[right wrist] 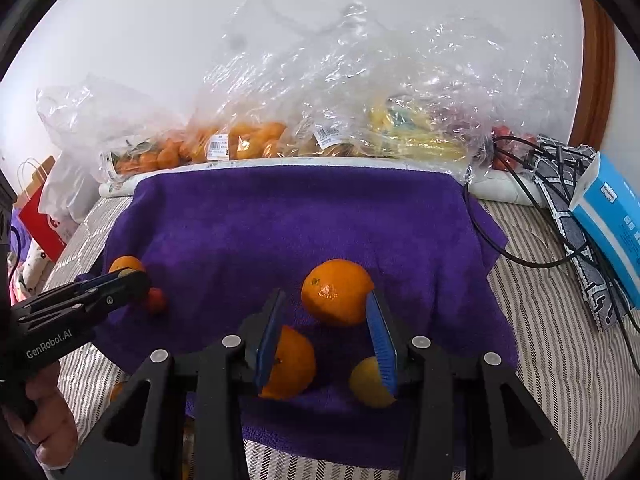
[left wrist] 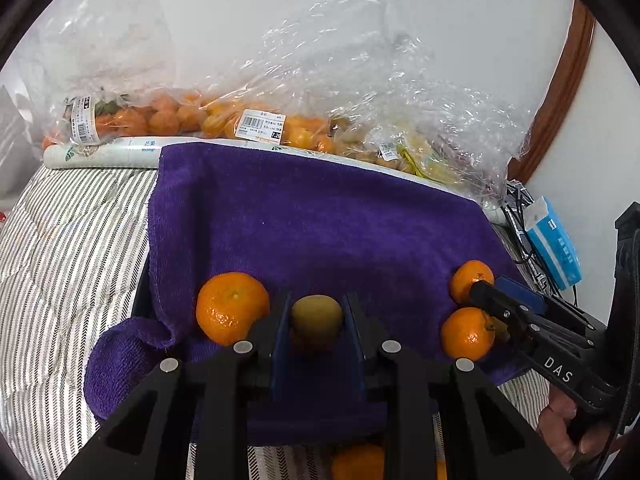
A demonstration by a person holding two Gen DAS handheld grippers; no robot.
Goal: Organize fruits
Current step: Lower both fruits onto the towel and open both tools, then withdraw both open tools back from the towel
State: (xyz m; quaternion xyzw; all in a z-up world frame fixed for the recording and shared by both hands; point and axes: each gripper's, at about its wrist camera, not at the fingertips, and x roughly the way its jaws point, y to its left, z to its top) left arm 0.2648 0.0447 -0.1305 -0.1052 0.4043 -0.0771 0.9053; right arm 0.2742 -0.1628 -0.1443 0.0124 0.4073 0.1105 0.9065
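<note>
A purple towel (left wrist: 320, 220) (right wrist: 300, 220) lies spread over striped bedding. My left gripper (left wrist: 318, 300) is shut on a small brownish-green fruit (left wrist: 316, 320), one blue pad on each side of it. A mandarin (left wrist: 232, 308) sits just left of it. My right gripper (right wrist: 325, 294) stands open above the towel, over two mandarins (right wrist: 338, 292) (right wrist: 294, 364) and a yellow fruit (right wrist: 368, 384), with no pad pressing on any. From the left wrist view the right gripper (left wrist: 482, 286) reaches in between those two mandarins (left wrist: 470, 278) (left wrist: 468, 334). The left gripper (right wrist: 136, 278) shows at the left of the right wrist view.
Clear plastic bags of mandarins (left wrist: 168, 118) (right wrist: 240, 144) and yellow fruit (right wrist: 400, 132) line the wall behind the towel. A blue box (right wrist: 612, 224) and black cables (right wrist: 520, 184) lie at the right. A red paper bag (right wrist: 40, 220) stands at the left. Another mandarin (left wrist: 358, 462) lies by the towel's near edge.
</note>
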